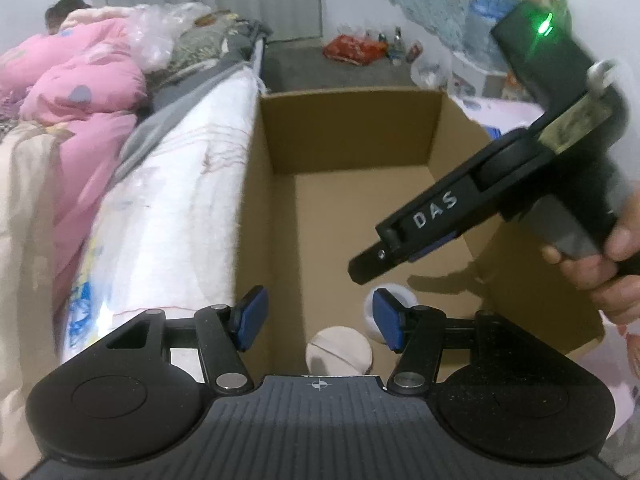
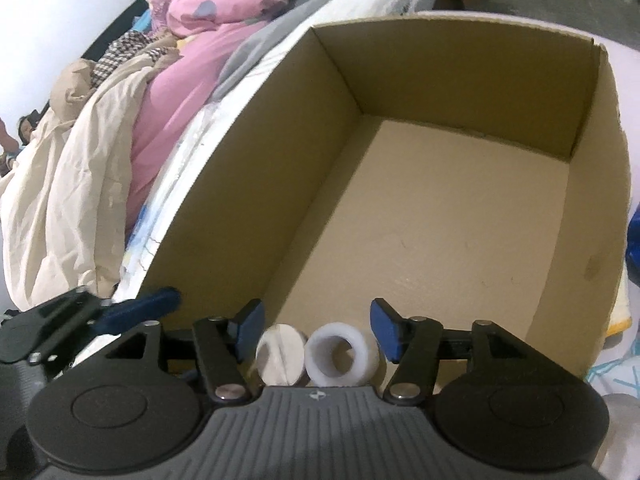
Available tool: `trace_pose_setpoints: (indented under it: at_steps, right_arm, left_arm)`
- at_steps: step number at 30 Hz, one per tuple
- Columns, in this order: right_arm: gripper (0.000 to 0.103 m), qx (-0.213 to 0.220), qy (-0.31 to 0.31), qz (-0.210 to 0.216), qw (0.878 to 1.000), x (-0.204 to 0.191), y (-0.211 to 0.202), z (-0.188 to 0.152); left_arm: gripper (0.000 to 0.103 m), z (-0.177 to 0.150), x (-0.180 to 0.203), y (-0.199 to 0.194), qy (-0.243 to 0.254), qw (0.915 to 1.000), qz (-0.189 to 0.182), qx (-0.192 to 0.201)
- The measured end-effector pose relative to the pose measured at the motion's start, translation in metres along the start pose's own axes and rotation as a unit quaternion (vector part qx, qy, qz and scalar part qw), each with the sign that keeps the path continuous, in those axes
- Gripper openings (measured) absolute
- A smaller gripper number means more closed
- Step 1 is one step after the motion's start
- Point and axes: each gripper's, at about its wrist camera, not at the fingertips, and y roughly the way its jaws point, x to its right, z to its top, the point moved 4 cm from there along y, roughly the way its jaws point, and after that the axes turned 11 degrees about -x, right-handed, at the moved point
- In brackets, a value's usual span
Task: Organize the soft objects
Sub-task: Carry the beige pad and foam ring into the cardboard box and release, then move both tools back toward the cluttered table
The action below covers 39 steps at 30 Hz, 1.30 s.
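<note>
Two small round soft pieces lie side by side on the floor of an open cardboard box, close to its near wall. One is a beige disc with a slit, the other a white ring. My left gripper hangs open just above the beige disc, pads clear of it. My right gripper is open too, with both pieces showing between its blue pads, untouched. In the left wrist view the right gripper reaches into the box from the right, held by a hand.
A bed with a white mattress edge, a pink quilt and cream bedding runs along the box's left side. A person lies at its far end. An orange bag and bottles sit on the far floor.
</note>
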Motion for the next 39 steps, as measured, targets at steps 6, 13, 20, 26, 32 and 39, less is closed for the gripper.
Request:
trace_pose_setpoints:
  at_steps: [6, 13, 20, 26, 32, 39]
  right_arm:
    - [0.084, -0.037, 0.021, -0.021, 0.999, -0.002, 0.021, 0.015]
    - [0.086, -0.095, 0.046, -0.022, 0.994, -0.005, 0.054, 0.021]
    - [0.088, -0.114, 0.042, 0.012, 0.993, -0.022, 0.065, 0.014]
    - [0.088, -0.133, 0.063, 0.071, 0.987, -0.030, 0.076, 0.008]
    - [0.088, -0.086, 0.077, 0.099, 0.988, -0.023, 0.052, 0.010]
    - [0.095, 0.023, 0.058, 0.128, 0.990, -0.014, -0.030, -0.019]
  left_arm:
    - [0.062, -0.005, -0.010, -0.020, -0.016, 0.9996, -0.008, 0.020]
    - [0.071, -0.009, -0.021, -0.033, -0.025, 0.9988, 0.014, 0.039]
    - [0.075, -0.013, -0.030, -0.033, -0.039, 0.9984, 0.012, 0.039]
    - [0.077, -0.018, -0.034, -0.036, -0.046, 0.9981, 0.009, 0.041]
    - [0.083, -0.023, -0.037, -0.041, -0.056, 0.9974, 0.002, 0.045]
    - [0.097, -0.031, -0.027, -0.065, -0.058, 0.9922, -0.043, 0.102]
